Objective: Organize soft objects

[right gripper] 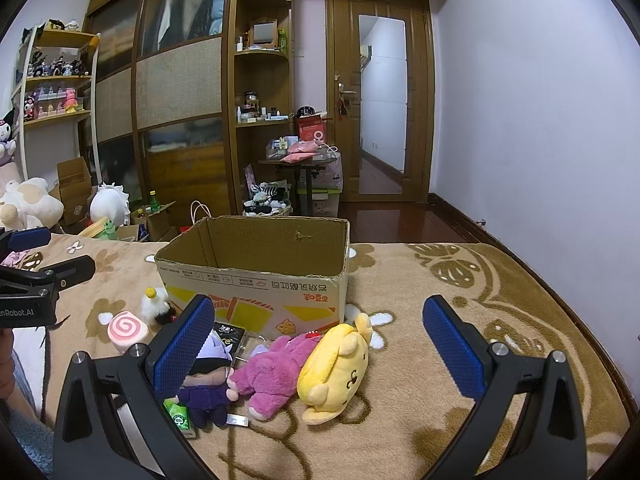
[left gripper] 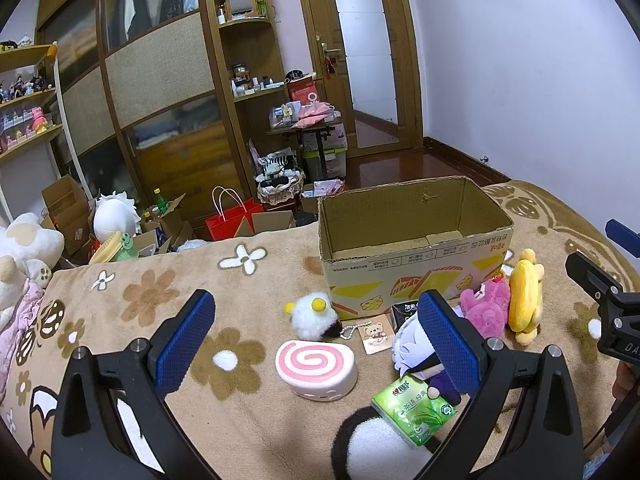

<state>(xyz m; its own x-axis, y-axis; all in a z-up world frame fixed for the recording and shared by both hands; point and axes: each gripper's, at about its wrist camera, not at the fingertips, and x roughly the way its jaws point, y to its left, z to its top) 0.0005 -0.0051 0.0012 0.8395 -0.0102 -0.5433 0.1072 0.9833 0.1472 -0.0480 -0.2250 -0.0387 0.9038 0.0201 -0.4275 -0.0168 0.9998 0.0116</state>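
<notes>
Toys are crowding together before the box point(right gripper: 256, 280); we are holding both tools, left tool point(left gripper: 316, 340) and right tool point(right gripper: 320, 344), wide and empty, risking snagging the pink bear point(right gripper: 268, 372) alongside the yellow dog point(right gripper: 336, 368).

Left gripper point(left gripper: 316, 344) hangs wide open low in the frame, holding nothing. Between its fingers, centre, sits a pink swirl cake toy point(left gripper: 316, 370) on the brown flowered blanket point(left gripper: 160, 292). Right of centre stands an open cardboard box point(left gripper: 412, 248); pink plush point(left gripper: 486, 308) and yellow plush point(left gripper: 526, 296) lie beside it.
</notes>
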